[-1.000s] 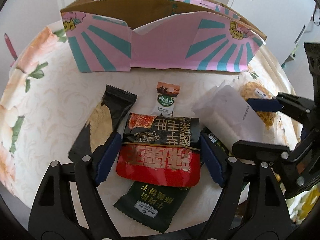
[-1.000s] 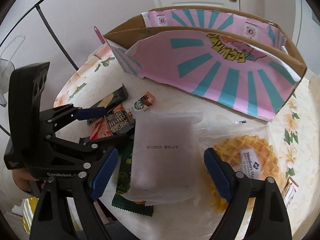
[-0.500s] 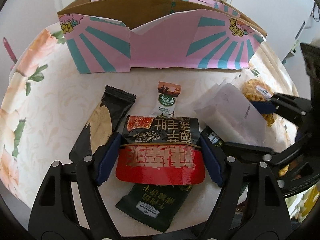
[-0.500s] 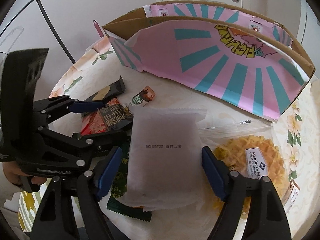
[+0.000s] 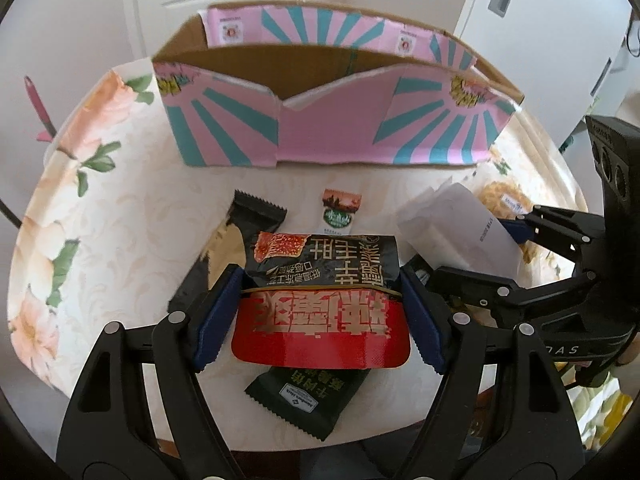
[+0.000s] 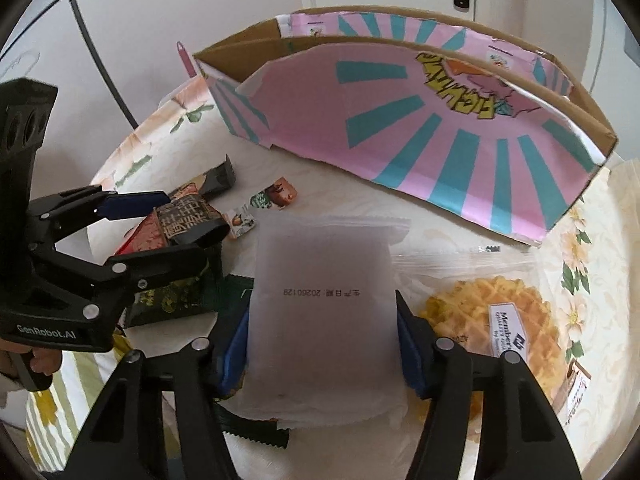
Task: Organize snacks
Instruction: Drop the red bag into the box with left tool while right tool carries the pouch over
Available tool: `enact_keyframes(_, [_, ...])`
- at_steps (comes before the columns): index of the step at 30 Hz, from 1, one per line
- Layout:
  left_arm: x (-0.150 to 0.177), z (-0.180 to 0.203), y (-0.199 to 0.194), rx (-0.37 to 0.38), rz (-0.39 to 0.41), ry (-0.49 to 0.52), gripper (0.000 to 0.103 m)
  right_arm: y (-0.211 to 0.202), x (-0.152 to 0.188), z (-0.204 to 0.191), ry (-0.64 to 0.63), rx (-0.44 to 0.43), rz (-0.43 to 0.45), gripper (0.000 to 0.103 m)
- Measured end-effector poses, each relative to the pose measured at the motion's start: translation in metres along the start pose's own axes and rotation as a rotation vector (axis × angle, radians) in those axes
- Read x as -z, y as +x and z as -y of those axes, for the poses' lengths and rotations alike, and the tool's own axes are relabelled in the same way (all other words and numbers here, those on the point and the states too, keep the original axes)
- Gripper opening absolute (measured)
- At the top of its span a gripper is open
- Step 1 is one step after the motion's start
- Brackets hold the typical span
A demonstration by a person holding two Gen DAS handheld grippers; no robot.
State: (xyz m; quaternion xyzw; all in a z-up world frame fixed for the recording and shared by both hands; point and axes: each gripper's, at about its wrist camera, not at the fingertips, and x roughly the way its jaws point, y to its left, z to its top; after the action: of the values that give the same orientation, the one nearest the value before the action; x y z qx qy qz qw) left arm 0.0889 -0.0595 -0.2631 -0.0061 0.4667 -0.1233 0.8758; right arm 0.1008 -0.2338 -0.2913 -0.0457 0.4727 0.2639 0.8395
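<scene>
Left wrist view, claw: our left gripper (image 5: 320,312) is clamped on the red-and-black snack pack (image 5: 322,292), a blue pad pressing each side edge, the pack lifted clear of the table.
Left wrist view, writing: large Chinese characters on the pack, upside down to us; we cannot read them. Under it lies a dark green packet (image 5: 308,396) with a white label reading "Member's Mark".
Left wrist view, other snacks: a black-and-gold bar (image 5: 224,248) and a small green-and-white sachet (image 5: 339,214) lie on the floral tablecloth (image 5: 120,208), before the pink-and-teal cardboard box (image 5: 332,124).
Right wrist view, claw: our right gripper (image 6: 322,344) is closing, both pads against the white pouch (image 6: 320,304).
Right wrist view, writing: the pouch carries "20260129" printed upside down; the waffle bag (image 6: 496,320) beside it shows part of a "Member's" label; the left gripper's body reads "GenRobot.AI".
</scene>
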Motion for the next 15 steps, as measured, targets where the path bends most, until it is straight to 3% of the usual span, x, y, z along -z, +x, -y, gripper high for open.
enact_keyframes(9, [-0.031,0.012,-0.054,-0.052,0.064,-0.019,0.075,-0.052,-0.017,0.008,0.024,-0.021,0.053,0.058])
enact_keyframes(15, [-0.065,0.016,-0.091,-0.066,0.154,-0.037,0.075,-0.101,-0.048,0.011,0.009,-0.003,0.135,0.058])
